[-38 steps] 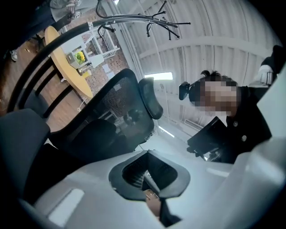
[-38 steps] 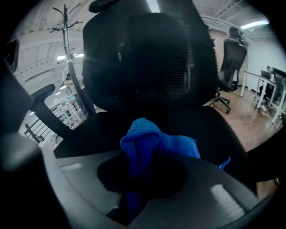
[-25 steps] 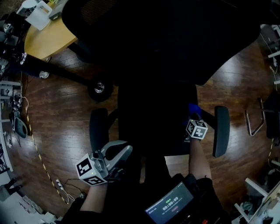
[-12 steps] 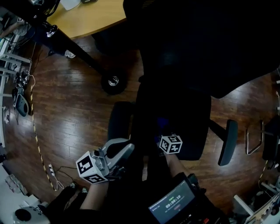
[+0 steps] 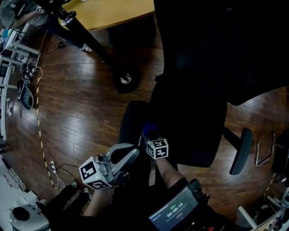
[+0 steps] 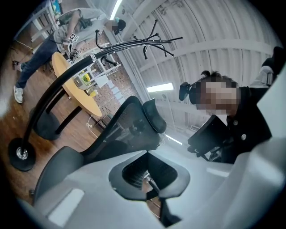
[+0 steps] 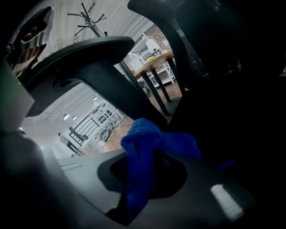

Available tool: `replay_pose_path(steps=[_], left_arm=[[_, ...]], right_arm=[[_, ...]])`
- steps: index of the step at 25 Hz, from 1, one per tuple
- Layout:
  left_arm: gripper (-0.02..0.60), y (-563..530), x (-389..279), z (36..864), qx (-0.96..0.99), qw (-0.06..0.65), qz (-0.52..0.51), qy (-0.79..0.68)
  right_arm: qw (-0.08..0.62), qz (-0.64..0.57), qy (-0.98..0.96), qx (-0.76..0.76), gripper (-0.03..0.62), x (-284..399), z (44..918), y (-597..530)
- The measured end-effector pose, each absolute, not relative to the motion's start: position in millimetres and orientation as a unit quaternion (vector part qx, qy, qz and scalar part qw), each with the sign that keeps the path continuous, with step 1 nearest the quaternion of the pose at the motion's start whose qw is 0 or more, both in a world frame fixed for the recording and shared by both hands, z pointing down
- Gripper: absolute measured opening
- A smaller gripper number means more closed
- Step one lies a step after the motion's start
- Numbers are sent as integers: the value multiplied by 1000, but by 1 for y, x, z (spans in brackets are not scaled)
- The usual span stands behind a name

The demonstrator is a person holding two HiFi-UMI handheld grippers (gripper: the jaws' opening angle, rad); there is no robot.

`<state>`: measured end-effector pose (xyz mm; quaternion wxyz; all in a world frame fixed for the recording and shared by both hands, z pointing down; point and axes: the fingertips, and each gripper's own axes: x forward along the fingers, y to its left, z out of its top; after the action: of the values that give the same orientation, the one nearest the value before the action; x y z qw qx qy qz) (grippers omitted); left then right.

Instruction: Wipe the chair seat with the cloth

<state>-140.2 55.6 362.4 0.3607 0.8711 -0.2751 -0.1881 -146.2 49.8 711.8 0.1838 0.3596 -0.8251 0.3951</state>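
Note:
The black office chair's seat (image 5: 192, 124) lies dark in the middle of the head view, with its backrest (image 5: 226, 45) above it. My right gripper (image 5: 151, 135) is at the seat's front left edge, beside the left armrest (image 5: 131, 119). It is shut on a blue cloth (image 5: 150, 130). In the right gripper view the blue cloth (image 7: 145, 154) bunches up out of the right gripper (image 7: 124, 211) against the dark seat (image 7: 241, 112). My left gripper (image 5: 132, 155) hangs low left of the chair, shut, with nothing in it. In its own view the left gripper (image 6: 155, 198) points up at the chair.
A wooden floor (image 5: 76, 103) surrounds the chair. A round yellow table (image 5: 117, 11) and a black stand pole (image 5: 86, 34) are at the top left, near a chair caster (image 5: 125, 79). Cables (image 5: 38, 131) run along the left. A metal frame (image 5: 263, 149) stands right. A screen (image 5: 174, 211) sits below.
My right gripper has swept the blue cloth leftward across the seat, from near the right armrest to the left front edge. The left gripper has stayed put.

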Motion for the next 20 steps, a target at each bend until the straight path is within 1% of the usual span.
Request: replay_pose_path(steps=[3, 6, 9, 13, 16, 18, 20], left_arm=[[2, 52, -134, 362, 875, 361, -184, -264], [2, 50, -117, 360, 881, 363, -176, -248], [2, 49, -93, 361, 888, 366, -166, -226], [2, 49, -51, 360, 898, 372, -152, -177], [2, 50, -23, 354, 903, 376, -146, -146], [2, 52, -9, 348, 906, 376, -141, -135], [3, 50, 3, 343, 908, 374, -138, -126]], right_arm=[[182, 388, -829, 359, 57, -134, 716, 52], [193, 384, -818, 383, 57, -96, 726, 54], [203, 388, -788, 433, 57, -27, 740, 55], [213, 393, -731, 516, 57, 89, 746, 66], [204, 399, -687, 573, 57, 173, 738, 79], [192, 404, -666, 598, 57, 215, 728, 86], [180, 407, -650, 616, 57, 241, 720, 90]])
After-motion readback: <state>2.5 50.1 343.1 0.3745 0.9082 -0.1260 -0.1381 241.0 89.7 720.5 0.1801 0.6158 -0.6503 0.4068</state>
